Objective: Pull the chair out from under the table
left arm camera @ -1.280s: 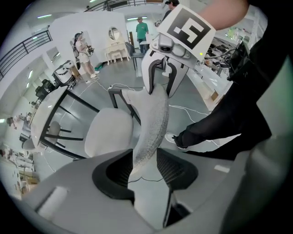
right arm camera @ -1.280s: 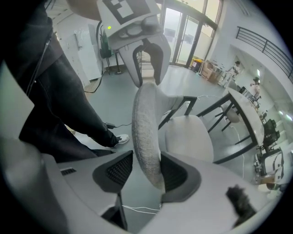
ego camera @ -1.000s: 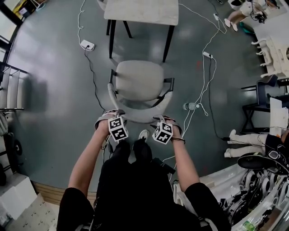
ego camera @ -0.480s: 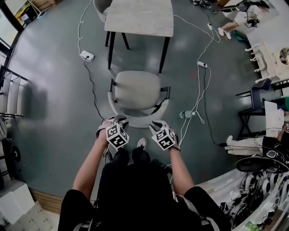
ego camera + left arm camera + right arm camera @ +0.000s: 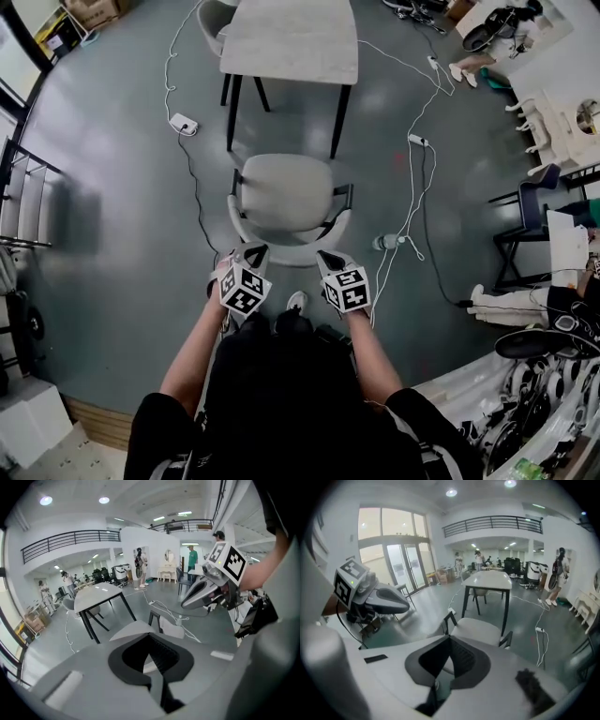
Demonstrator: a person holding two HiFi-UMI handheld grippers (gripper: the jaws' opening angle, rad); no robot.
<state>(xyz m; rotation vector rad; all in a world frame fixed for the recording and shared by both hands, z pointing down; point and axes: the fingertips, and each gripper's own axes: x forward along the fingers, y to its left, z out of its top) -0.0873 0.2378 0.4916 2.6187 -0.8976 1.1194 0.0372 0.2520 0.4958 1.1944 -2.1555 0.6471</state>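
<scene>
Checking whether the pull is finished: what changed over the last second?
The left gripper and right gripper came off the chair and rose; their jaws have just closed, with nothing between them. The chair stayed put, clear of the table.

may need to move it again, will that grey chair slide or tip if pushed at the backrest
The chair likely slides: no wheels are visible, and the floor looks smooth and glossy. Its thin dark frame suggests it is rigid and fairly light. A high push on the backrest might rock it before it moves.
</scene>
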